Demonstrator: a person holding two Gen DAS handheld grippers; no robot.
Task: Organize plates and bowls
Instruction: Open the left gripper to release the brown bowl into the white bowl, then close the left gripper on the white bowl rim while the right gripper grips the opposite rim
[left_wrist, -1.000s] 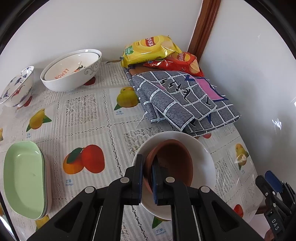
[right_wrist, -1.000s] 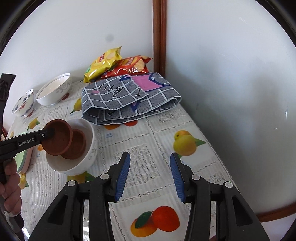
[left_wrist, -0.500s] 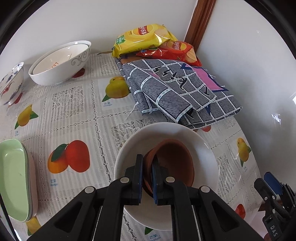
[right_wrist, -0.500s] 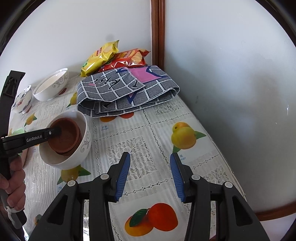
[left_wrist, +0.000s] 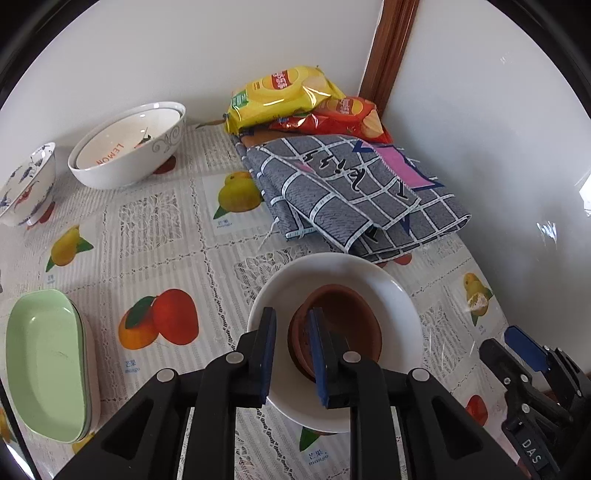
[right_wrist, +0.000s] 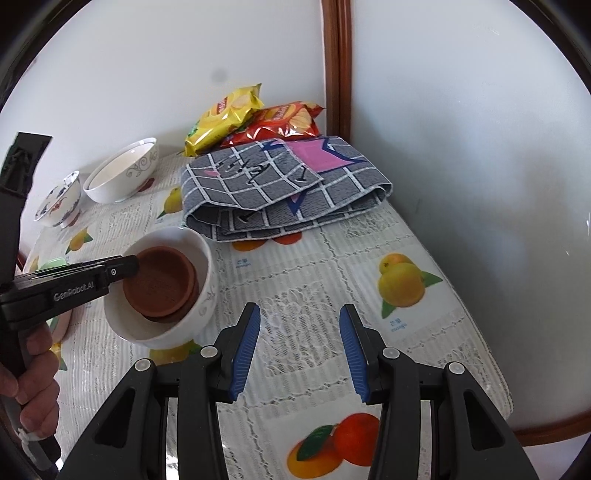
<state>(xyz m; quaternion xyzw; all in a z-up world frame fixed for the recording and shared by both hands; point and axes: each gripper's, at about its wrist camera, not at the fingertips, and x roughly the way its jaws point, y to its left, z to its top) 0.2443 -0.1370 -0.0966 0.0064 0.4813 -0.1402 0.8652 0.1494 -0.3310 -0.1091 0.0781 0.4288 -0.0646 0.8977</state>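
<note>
1. Fingers of the left gripper (left_wrist: 291, 354) are opening; the near rim of the upper brown bowl (left_wrist: 343, 314) sits between them, unpinched.
2. That brown bowl now rests nested on a second brown one inside the white bowl (left_wrist: 402, 310), at 5 o'clock on the bench (left_wrist: 166, 258), so this stacking step looks done.
3. A second ago those fingers clamped that rim, holding the bowl tilted.
4. Right gripper (right_wrist: 301, 354) fingers stay apart, empty, over bare cloth.
</note>
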